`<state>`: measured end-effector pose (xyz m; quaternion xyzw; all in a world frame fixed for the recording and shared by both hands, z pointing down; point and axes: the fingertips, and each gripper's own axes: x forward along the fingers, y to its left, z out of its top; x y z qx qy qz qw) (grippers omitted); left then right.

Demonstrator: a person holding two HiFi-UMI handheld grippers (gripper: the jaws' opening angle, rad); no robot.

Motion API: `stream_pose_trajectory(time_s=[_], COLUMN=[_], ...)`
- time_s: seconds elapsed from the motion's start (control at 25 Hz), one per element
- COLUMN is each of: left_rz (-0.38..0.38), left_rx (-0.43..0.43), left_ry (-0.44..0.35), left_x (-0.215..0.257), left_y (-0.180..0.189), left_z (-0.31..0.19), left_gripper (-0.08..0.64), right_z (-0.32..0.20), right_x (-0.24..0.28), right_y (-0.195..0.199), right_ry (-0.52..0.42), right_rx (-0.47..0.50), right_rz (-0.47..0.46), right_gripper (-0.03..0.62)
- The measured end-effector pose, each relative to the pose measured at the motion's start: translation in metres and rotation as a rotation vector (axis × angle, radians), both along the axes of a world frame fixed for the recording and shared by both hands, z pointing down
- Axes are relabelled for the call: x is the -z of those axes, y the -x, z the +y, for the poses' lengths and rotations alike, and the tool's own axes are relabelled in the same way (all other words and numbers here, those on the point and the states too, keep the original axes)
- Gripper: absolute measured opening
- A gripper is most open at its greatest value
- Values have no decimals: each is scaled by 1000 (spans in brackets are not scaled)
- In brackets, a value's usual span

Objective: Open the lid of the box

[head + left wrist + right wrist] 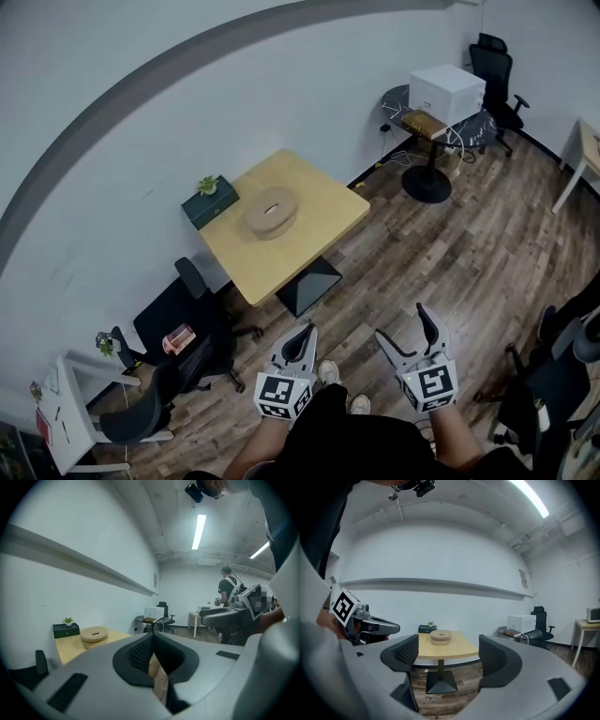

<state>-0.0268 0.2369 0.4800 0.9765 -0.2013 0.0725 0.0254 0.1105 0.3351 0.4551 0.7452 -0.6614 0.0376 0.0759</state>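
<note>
Sitting: round tan wooden box (271, 212), lid on, is set on square pale wooden table (323, 202), well apart from grippers.
Left gripper (305, 330): jaws are pressed together, empty.
Right gripper (403, 323): jaws are spread wide, empty.

The wooden floor (403, 253) between the person and the counter (323, 220) lies open, so the near and the right edge of the counter can be approached freely. On the counter the round box (272, 212) has bare surface on all sides. A dark green box (208, 204) (a small plant stands on it) occupies the corner at the wall. A black office chair (178, 319) obstructs the left side.
</note>
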Motion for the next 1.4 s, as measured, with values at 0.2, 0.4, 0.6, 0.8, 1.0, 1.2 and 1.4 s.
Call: stream_pose_trajectory(time_s=[0.2, 0.4, 0.6, 0.8, 1.0, 1.2, 1.4], left_rz=[-9, 7, -4, -20, -10, -23, -29], left_rx=[20, 74, 107, 108, 101, 126, 147], left_ry=[9, 6, 32, 55, 34, 26, 37], left_x=[-5, -3, -15, -20, -10, -7, -8], left_y=[-8, -11, -12, -21, -34, -32, -26], left_z=[-25, -71, -111, -153, -189, -230, -268], left_gripper=[18, 18, 18, 18, 18, 18, 18], right_z=[-30, -73, -121, -175, -221, -275, -324], right_x=[-3, -4, -10, -5, -1, -2, -5], right_y=[-9, -16, -21, -20, -20, -9, 2], right_ry=[-7, 25, 35, 46, 67, 82, 99], right_rx=[50, 94, 163, 220, 271, 357, 428], right_rz=[-19, 8, 18, 27, 34, 61, 94], right_gripper=[421, 423, 426, 431, 434, 431, 431])
